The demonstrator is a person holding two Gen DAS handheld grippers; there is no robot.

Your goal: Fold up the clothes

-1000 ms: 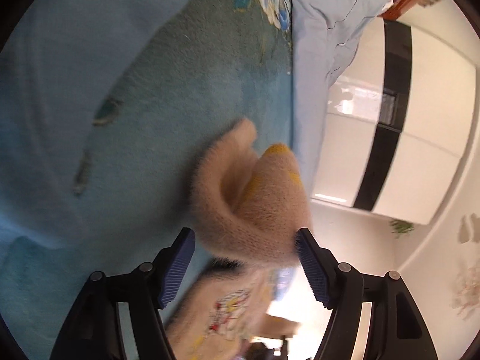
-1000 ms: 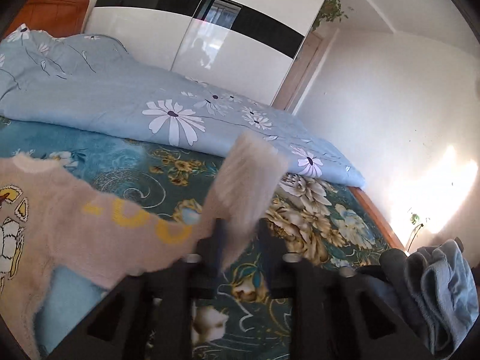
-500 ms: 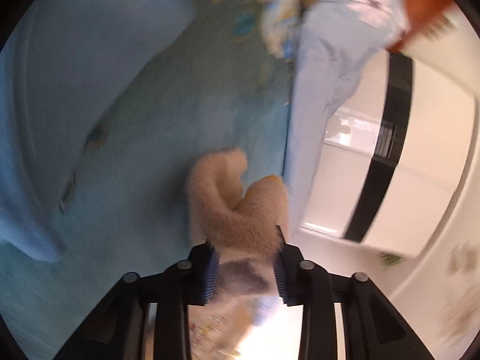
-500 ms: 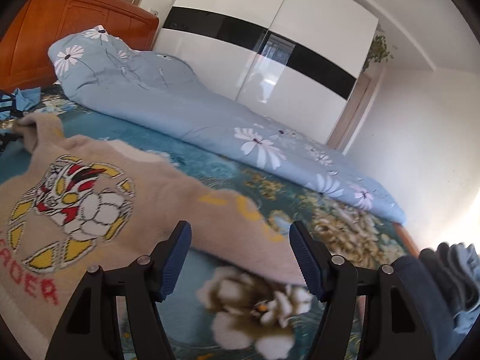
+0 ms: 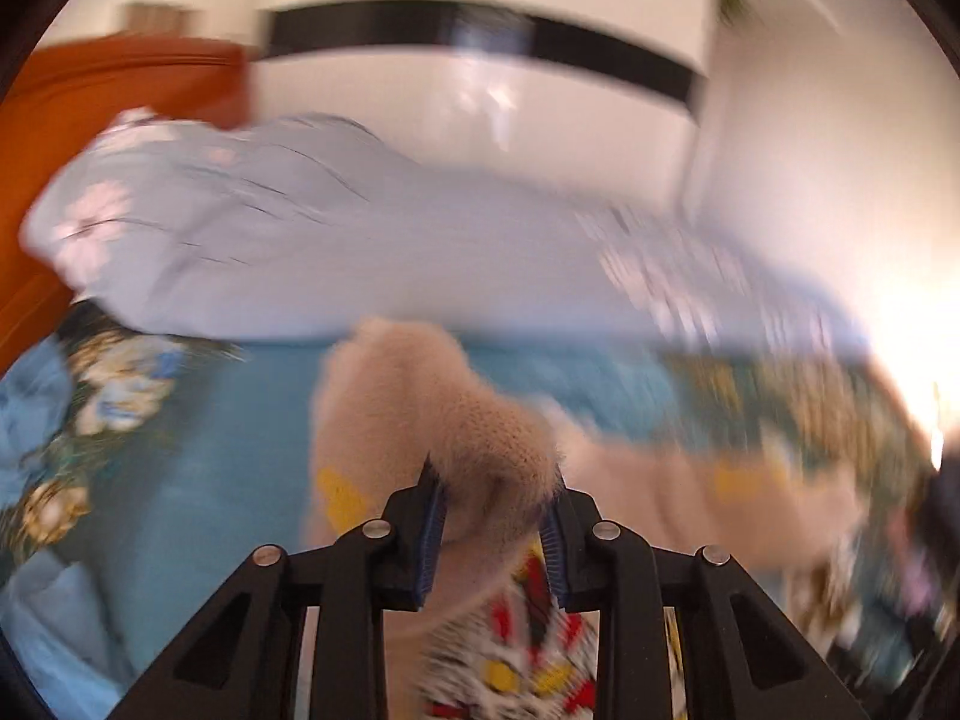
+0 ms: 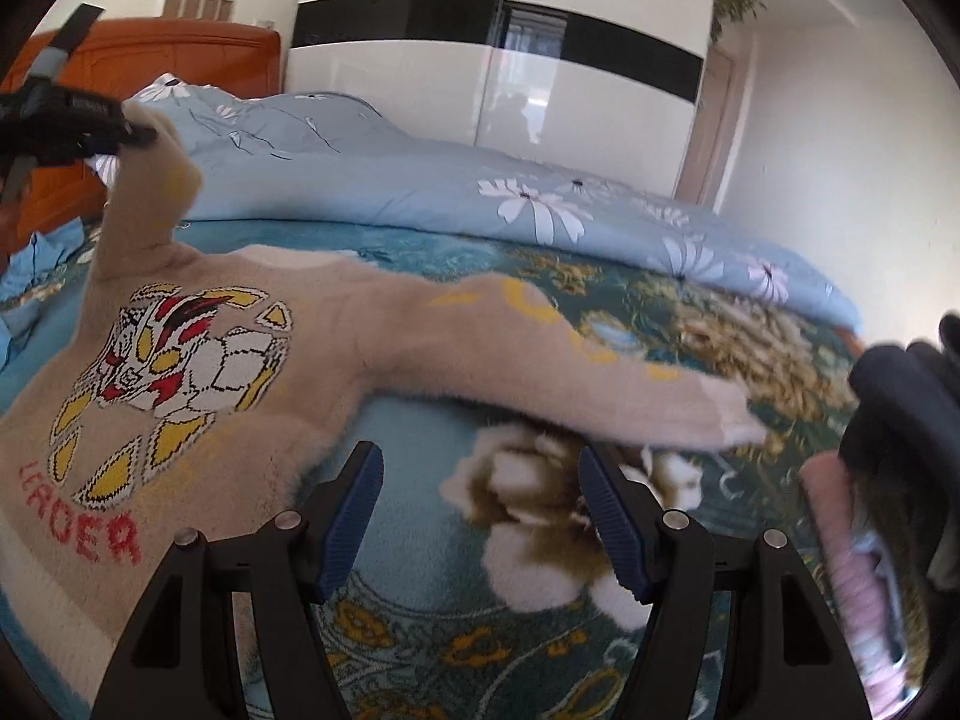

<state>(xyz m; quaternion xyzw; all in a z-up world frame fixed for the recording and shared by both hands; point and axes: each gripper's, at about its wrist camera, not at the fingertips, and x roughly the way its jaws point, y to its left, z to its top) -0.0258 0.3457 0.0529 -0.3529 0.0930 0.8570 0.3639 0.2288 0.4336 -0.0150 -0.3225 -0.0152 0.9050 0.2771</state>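
A fuzzy beige sweater (image 6: 198, 372) with a red, yellow and white robot print lies face up on the teal floral bedspread (image 6: 420, 540). Its right sleeve (image 6: 576, 372) stretches out flat toward the right. My left gripper (image 5: 492, 531) is shut on the left sleeve (image 5: 456, 420) and holds it lifted; it also shows in the right wrist view (image 6: 129, 132) at the upper left. My right gripper (image 6: 480, 516) is open and empty, hovering above the bedspread just below the right sleeve.
A rolled light-blue daisy duvet (image 6: 480, 192) lies along the far side of the bed. An orange headboard (image 6: 162, 54) is at the left, a white and black wardrobe (image 6: 492, 66) behind. A pile of dark and pink clothes (image 6: 888, 450) sits at the right.
My left gripper closed on the left sleeve and swung up with it. My right gripper let go of the right sleeve, opened, and the sleeve now lies flat.
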